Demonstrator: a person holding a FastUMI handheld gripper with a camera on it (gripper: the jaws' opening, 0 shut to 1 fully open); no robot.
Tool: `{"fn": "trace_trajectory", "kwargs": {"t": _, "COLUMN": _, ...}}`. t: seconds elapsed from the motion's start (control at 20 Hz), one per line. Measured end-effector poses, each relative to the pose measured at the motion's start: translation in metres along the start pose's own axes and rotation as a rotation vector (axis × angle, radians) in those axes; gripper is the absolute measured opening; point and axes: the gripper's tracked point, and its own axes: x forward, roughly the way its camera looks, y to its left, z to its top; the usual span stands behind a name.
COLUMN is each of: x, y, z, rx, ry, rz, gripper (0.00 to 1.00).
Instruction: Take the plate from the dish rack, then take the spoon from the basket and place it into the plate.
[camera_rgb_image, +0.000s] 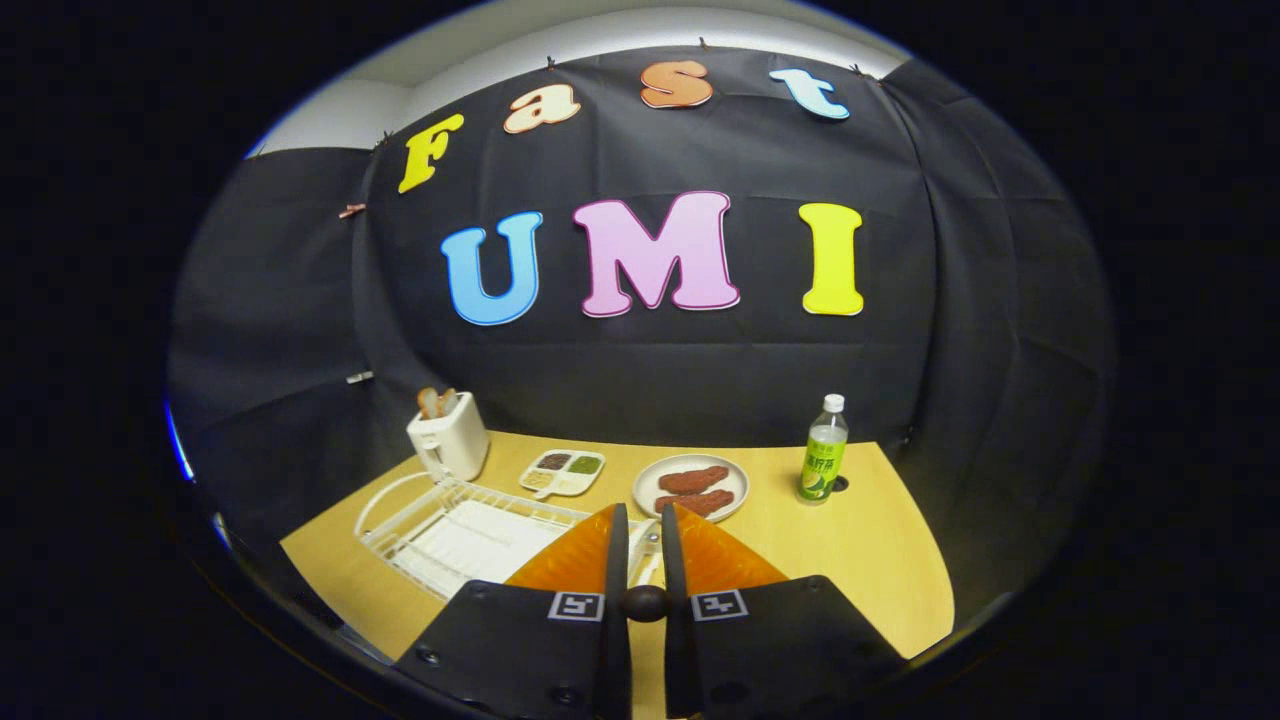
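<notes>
The gripper (640, 530) hangs above the table (850, 540) with its fingers drawn close, a slim gap between them, pinching nothing. Just ahead and left sits the white wire dish rack (450, 530); the plate to fetch probably lies flat inside, though I cannot tell it from a tray. The job looks barely begun, so spread the fingers and come in low at a rim. Beyond, a round plate (690, 487) holds brown pieces, a divided dish (562, 472) small portions, a toaster (448, 440) bread; a bottle (824, 450) stands apart.

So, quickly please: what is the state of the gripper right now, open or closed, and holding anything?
Gripper: closed or nearly so, holding nothing, raised above the dish rack.
</notes>
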Motion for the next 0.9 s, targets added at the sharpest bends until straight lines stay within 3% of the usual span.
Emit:
{"fn": "trace_trajectory", "kwargs": {"t": 0.4, "x": -0.036, "y": 0.127, "z": -0.067, "rx": 0.061, "ry": 0.085, "rz": 0.16, "gripper": 0.17}}
{"fn": "trace_trajectory", "kwargs": {"t": 0.7, "x": -0.021, "y": 0.167, "z": -0.146, "rx": 0.112, "ry": 0.188, "rz": 0.229, "gripper": 0.17}}
{"fn": "trace_trajectory", "kwargs": {"t": 0.9, "x": -0.01, "y": 0.167, "z": -0.178, "rx": 0.094, "ry": 0.22, "rz": 0.251, "gripper": 0.17}}
